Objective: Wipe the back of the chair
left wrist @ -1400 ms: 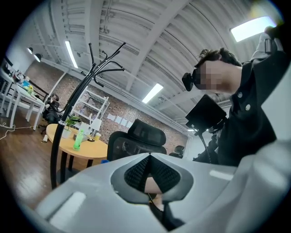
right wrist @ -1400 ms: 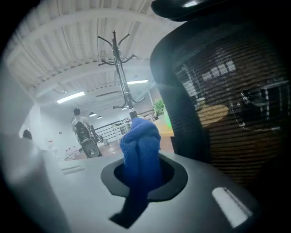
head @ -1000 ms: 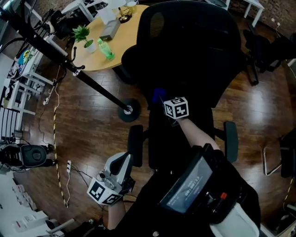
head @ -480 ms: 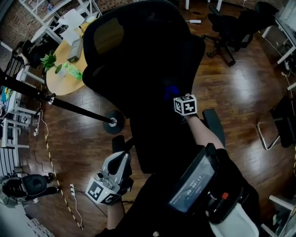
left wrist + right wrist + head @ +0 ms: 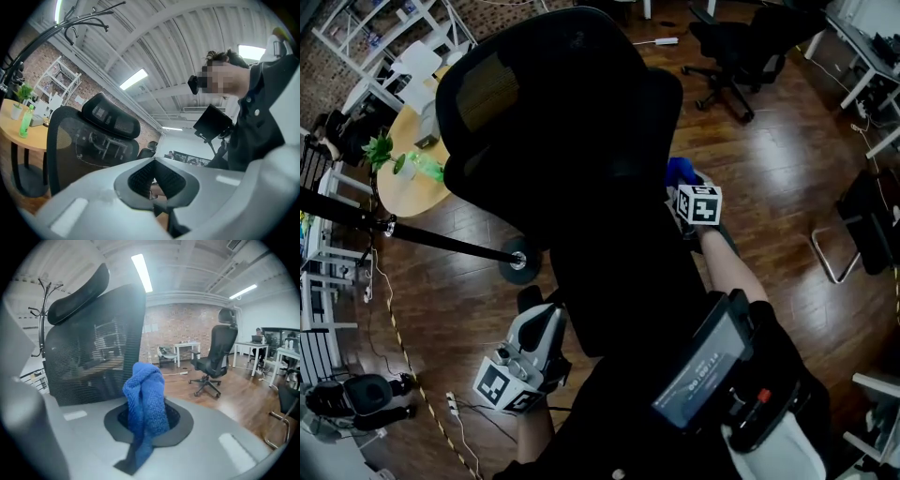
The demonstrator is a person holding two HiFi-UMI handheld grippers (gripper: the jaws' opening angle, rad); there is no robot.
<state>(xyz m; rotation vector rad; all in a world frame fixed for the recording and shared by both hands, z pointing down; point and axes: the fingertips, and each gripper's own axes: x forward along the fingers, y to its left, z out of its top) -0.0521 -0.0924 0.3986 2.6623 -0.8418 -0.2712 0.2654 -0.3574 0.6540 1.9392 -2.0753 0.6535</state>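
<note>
Right: my right hand-held gripper point(image 5: 684, 184) clamped a blue knitted cloth point(image 5: 145, 397) beside the black mesh chair back point(image 5: 572, 141) | Left: I saw my left hand-held gripper point(image 5: 542, 326) closed; empty; low

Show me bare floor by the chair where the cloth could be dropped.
Widest bare floor lies right of the chair, bordered by the far office chair and the metal-legged chair. A narrower strip runs left, between the stand base and the floor cable. The round table is crowded.
</note>
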